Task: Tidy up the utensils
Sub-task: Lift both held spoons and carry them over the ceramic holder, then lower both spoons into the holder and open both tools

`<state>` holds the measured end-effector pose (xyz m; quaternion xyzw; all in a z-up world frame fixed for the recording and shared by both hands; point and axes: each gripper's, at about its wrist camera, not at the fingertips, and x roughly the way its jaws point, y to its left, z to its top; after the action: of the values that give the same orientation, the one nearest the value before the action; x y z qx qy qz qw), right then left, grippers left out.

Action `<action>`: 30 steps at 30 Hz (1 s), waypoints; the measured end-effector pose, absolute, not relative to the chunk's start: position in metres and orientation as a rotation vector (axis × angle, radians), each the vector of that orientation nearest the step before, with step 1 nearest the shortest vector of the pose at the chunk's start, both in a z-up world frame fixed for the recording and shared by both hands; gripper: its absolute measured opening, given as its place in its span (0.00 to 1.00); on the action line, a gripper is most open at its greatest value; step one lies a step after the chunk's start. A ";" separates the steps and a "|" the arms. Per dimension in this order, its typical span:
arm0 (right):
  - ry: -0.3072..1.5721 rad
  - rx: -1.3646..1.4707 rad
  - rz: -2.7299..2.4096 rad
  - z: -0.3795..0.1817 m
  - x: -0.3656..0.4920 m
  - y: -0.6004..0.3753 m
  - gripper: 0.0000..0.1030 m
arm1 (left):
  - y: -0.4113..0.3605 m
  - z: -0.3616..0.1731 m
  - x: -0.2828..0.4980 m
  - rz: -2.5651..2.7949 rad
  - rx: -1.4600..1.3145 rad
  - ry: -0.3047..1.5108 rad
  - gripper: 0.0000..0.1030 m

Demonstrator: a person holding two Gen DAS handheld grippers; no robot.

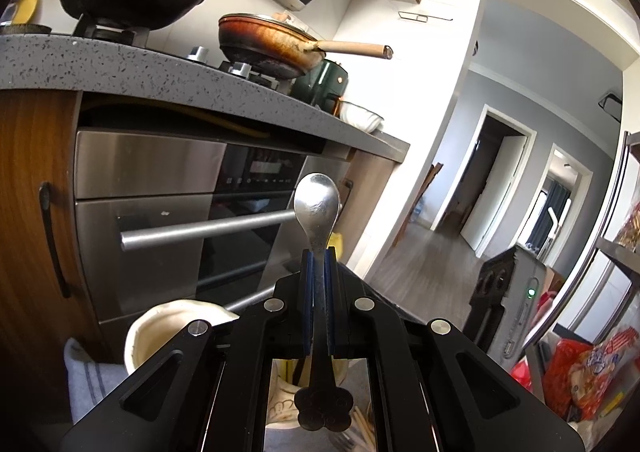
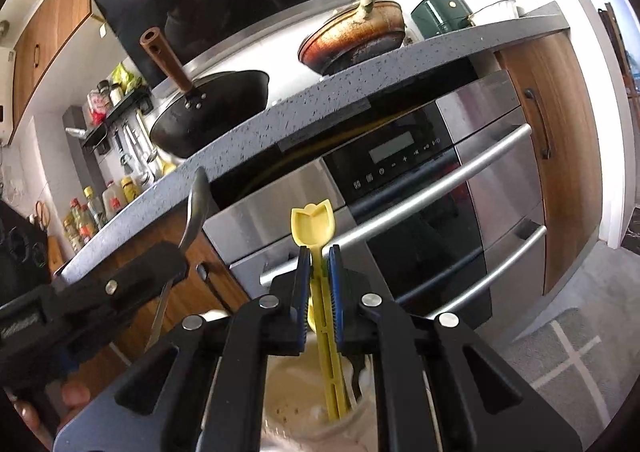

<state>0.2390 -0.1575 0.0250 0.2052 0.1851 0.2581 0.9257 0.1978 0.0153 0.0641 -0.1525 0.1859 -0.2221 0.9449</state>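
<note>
My left gripper (image 1: 319,252) is shut on a metal spoon (image 1: 317,200), bowl up, its flower-shaped handle end low between the jaws. A cream ceramic holder (image 1: 160,328) sits below it, partly hidden by the gripper. My right gripper (image 2: 320,252) is shut on a yellow plastic spoon (image 2: 311,226), whose handle reaches down into a cream holder (image 2: 296,408) beneath. The left gripper (image 2: 176,252) with the metal spoon (image 2: 196,208) shows at the left of the right wrist view.
A steel oven (image 2: 420,192) under a grey speckled counter (image 2: 320,92) faces both grippers. A black wok (image 2: 212,112) and a brown pan (image 2: 356,40) stand on the stove. Chopsticks (image 1: 364,428) lie low. Snack bags (image 1: 580,372) are at right.
</note>
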 end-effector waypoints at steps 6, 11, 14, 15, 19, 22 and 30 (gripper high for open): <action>0.492 0.395 0.579 0.014 0.230 -0.170 0.09 | 0.015 0.061 0.197 -0.452 -0.309 0.389 0.06; 0.545 0.350 0.584 0.007 0.223 -0.170 0.09 | 0.012 0.058 0.193 -0.454 -0.305 0.403 0.06; 0.561 0.319 0.587 0.007 0.218 -0.167 0.09 | 0.011 0.057 0.192 -0.458 -0.302 0.408 0.06; 0.565 0.311 0.587 0.008 0.218 -0.166 0.09 | 0.011 0.056 0.191 -0.460 -0.302 0.411 0.06; 0.586 0.317 0.589 0.012 0.215 -0.169 0.24 | 0.009 0.053 0.189 -0.467 -0.296 0.428 0.06; 0.578 0.340 0.588 0.017 0.213 -0.175 0.29 | 0.007 0.051 0.185 -0.473 -0.281 0.437 0.06; 0.505 0.427 0.657 0.052 0.210 -0.184 0.29 | -0.008 0.045 0.183 -0.472 -0.197 0.460 0.06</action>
<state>0.2097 -0.1841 0.0522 0.2059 0.2436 0.3165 0.8934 0.1830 -0.0083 0.0452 -0.0965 0.2257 -0.2316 0.9413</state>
